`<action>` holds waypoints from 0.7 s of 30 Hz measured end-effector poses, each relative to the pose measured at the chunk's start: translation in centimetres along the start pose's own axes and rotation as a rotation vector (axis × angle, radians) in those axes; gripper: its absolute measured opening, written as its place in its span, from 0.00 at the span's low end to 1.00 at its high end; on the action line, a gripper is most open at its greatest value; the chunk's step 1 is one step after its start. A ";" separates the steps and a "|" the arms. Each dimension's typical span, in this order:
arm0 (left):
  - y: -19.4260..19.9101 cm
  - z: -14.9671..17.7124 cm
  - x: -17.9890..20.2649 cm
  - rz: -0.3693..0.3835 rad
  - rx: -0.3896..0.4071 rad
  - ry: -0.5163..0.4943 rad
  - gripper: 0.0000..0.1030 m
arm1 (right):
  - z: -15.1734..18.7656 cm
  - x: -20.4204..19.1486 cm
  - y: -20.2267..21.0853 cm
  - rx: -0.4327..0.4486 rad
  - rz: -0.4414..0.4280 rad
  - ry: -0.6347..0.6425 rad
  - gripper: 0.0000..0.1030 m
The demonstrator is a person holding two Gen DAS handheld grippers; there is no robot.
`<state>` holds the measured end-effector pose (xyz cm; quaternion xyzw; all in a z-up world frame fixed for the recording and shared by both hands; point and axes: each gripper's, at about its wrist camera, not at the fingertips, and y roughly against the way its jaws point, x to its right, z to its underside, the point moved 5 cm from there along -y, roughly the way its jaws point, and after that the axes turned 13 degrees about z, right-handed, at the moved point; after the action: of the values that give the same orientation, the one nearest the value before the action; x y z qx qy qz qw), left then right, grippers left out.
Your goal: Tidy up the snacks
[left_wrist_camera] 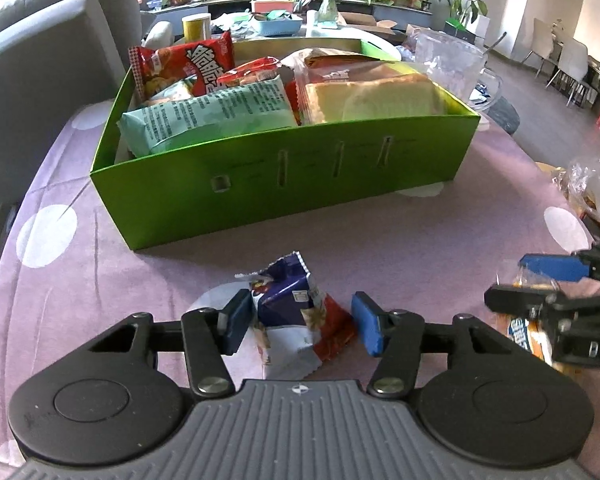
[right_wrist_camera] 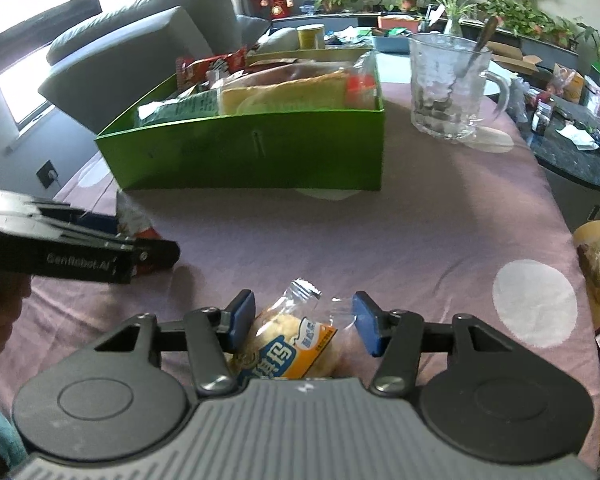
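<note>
Left gripper (left_wrist_camera: 302, 322) stands open around a purple-and-red packet (left_wrist_camera: 300, 312) on the pink cloth (left_wrist_camera: 420, 240); its left pad looks to touch the wrapper, the right pad is clear. Right gripper (right_wrist_camera: 304, 324) is likewise open, a bun pack (right_wrist_camera: 290, 344) (clear wrapper, orange label) lying between its pads, unclamped. Beyond both sits the green box (left_wrist_camera: 280, 184), already full of snacks (left_wrist_camera: 212, 116). Farther right, a glass mug (right_wrist_camera: 450, 88) holds a spoon.
</note>
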<state>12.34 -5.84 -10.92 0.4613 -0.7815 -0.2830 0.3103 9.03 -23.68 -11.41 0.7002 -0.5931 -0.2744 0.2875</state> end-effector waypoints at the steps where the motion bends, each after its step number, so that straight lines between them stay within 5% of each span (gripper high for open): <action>1: 0.1 0.1 0.1 0.002 0.002 -0.003 0.48 | -0.1 0.1 0.0 0.001 0.003 -0.005 0.72; 13: 0.7 0.4 0.2 0.007 0.016 -0.021 0.46 | -0.4 -0.2 0.3 0.024 -0.003 0.008 0.71; 21: 0.9 0.6 -0.1 -0.014 0.019 0.006 0.55 | -0.2 0.4 0.8 -0.026 0.020 -0.066 0.86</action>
<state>11.41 -5.31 -10.71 0.4704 -0.7801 -0.2765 0.3062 8.72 -24.17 -10.75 0.6810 -0.6055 -0.3024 0.2795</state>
